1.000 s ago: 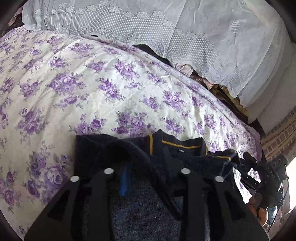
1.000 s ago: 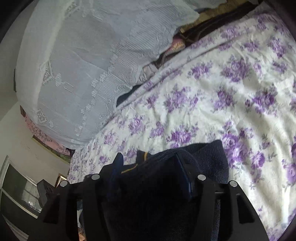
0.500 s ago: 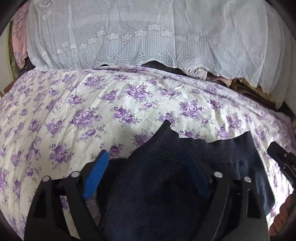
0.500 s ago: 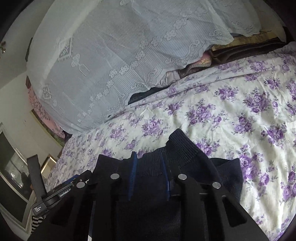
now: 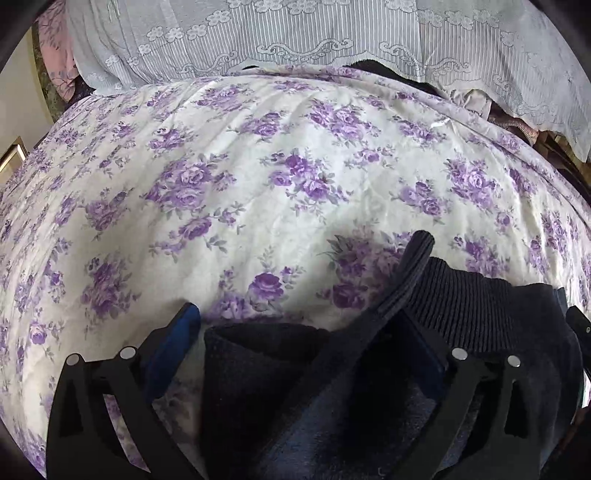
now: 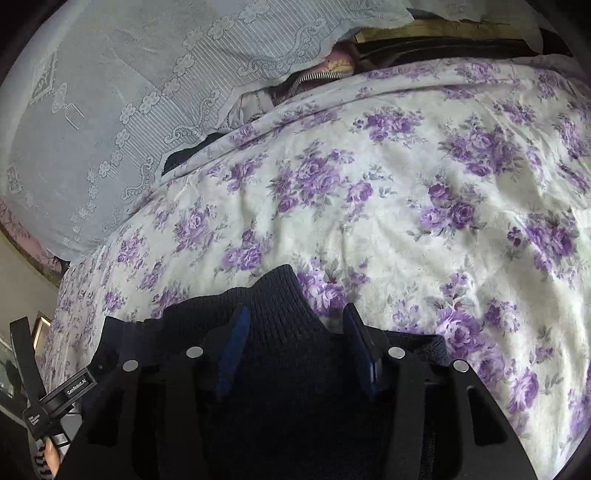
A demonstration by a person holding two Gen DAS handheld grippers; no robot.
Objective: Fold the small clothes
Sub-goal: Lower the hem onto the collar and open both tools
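Navy knit sweater [image 5: 461, 314] lies on the floral bed cover [image 5: 258, 177]. Your left tool [image 5: 306, 332] is spread wide, pads clear of the sweater; right tool [image 6: 295, 343] is opening, ribbed hem between its jaws. It's soft, floppy, light; grab the ribbed hem corners.

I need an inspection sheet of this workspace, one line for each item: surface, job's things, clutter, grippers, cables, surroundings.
Surface: bedspread, white with purple flowers, wrinkled.
Job's things: dark knitted garment, ribbed hem raised.
Clutter: bunched clothes at the far edge of the bedspread.
Grippers: left hand-held gripper opening, right hand-held gripper opening; garment lies between both, pads not pressing.
Cables: nothing seen.
Surroundings: white lace cover behind.
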